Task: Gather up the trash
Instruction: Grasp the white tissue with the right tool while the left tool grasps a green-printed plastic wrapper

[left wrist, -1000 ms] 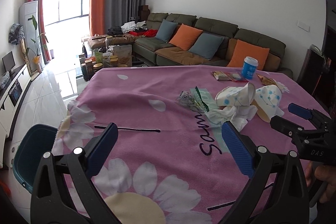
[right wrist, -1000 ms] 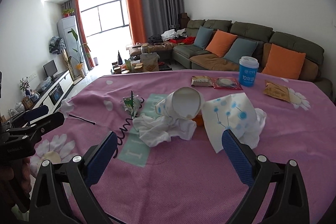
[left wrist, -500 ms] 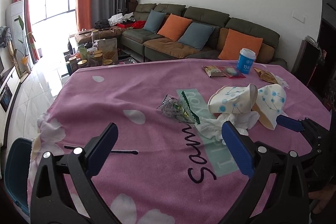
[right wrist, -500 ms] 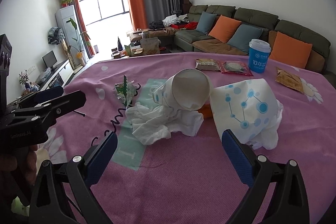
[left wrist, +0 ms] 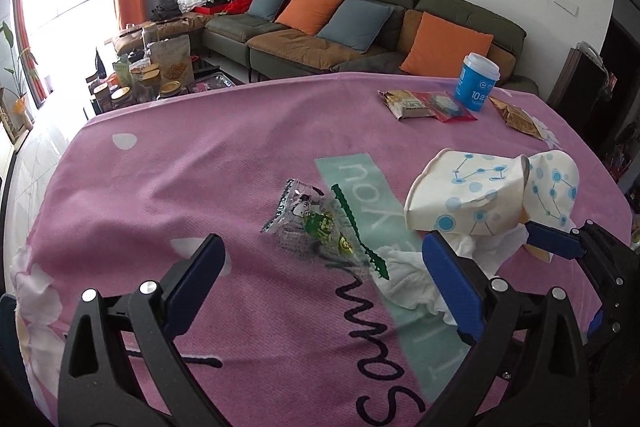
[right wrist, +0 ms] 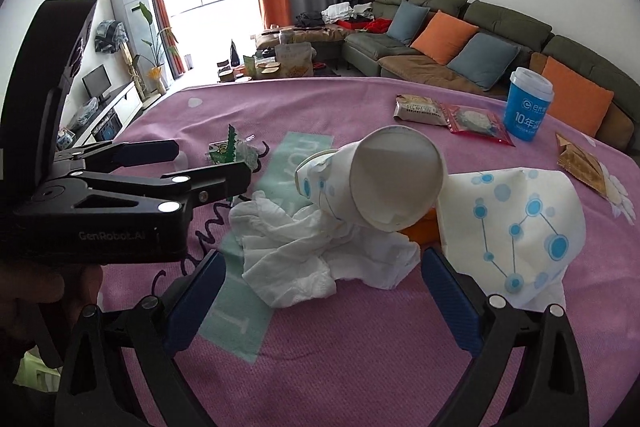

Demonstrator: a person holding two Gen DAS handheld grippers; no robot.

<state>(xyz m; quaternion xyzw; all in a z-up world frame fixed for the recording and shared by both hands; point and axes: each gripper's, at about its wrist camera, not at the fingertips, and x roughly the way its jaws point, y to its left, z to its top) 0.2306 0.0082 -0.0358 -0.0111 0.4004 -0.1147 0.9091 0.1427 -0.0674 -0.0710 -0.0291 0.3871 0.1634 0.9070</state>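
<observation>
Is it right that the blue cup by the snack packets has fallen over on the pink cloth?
No. The blue cup has not fallen over; it stands upright with its white lid on. It is by the snack packets on the pink cloth, as the right wrist view shows.

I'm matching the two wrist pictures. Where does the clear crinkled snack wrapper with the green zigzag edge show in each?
Left wrist: the clear crinkled snack wrapper lies at centre, ahead of the open claw.
Right wrist: left of centre, far side, partly behind the other claw.
Shared landmark: the upright blue paper cup with white lid near the table's far edge.
</observation>
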